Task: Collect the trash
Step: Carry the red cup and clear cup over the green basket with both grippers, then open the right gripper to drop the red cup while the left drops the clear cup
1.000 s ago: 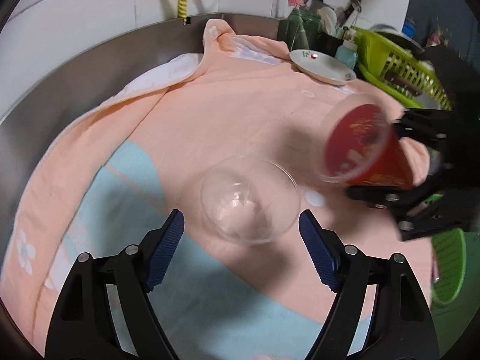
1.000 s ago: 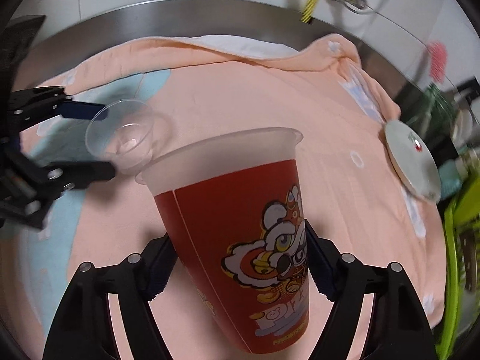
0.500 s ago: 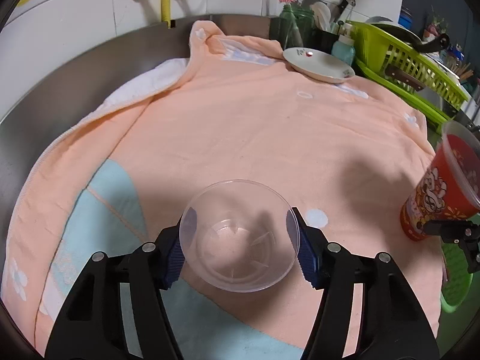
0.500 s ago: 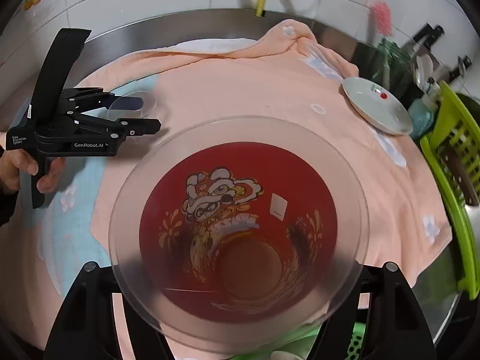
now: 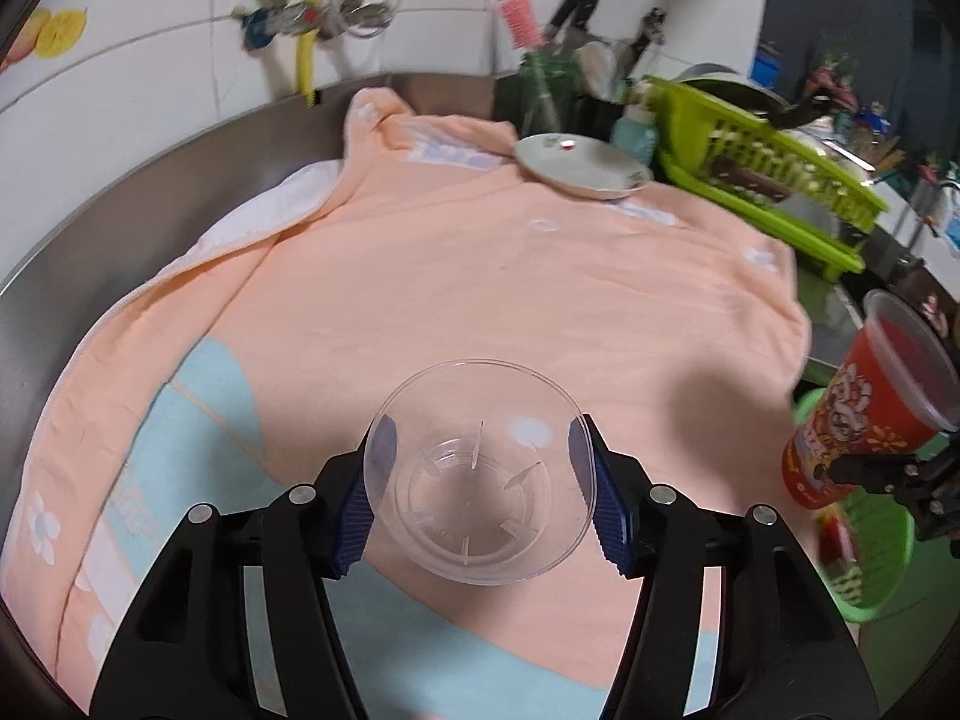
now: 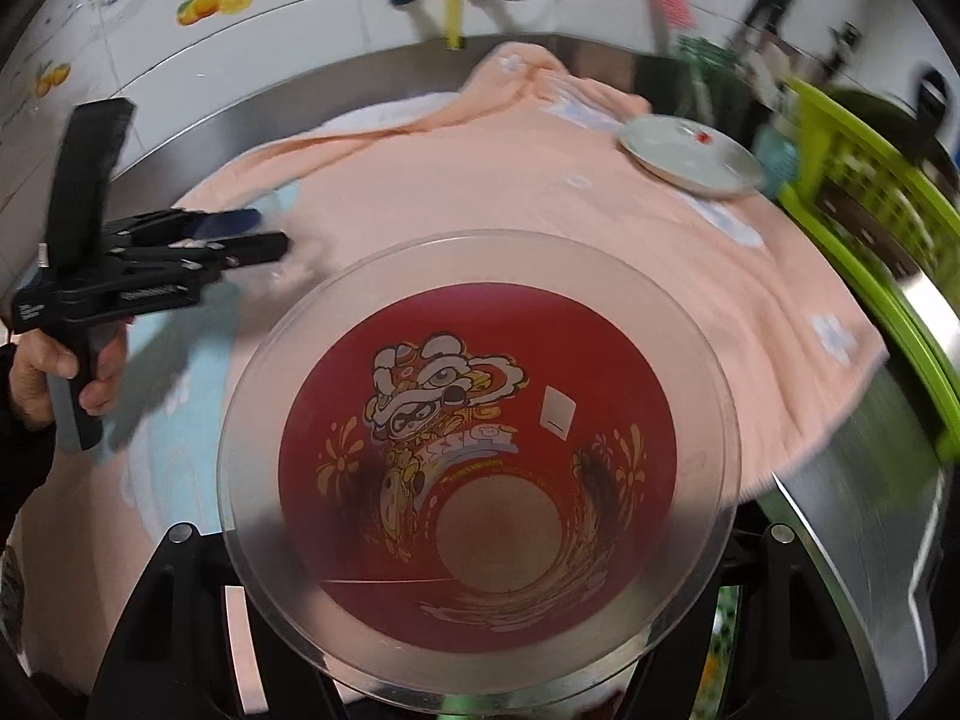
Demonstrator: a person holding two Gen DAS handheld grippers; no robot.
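Observation:
My left gripper is shut on a clear plastic cup, its blue pads pressing both sides just above the peach towel. The cup's mouth faces the camera and it looks empty. My right gripper is shut on a red cup with a lion cartoon; the frosted rim hides the fingertips. In the left wrist view the red cup hangs past the towel's right edge, over a green basket. A hand holds the left gripper at the far left.
A white plate lies at the towel's far right corner. Behind it stand a green dish rack and a bottle with a pink brush. Taps and a yellow hose hang on the tiled wall. A steel rim surrounds the towel.
The left jaws came together on the clear cup and raised it a little. The right gripper carried the red cup rightward past the towel's edge and rolled it, so its mouth now faces the camera.

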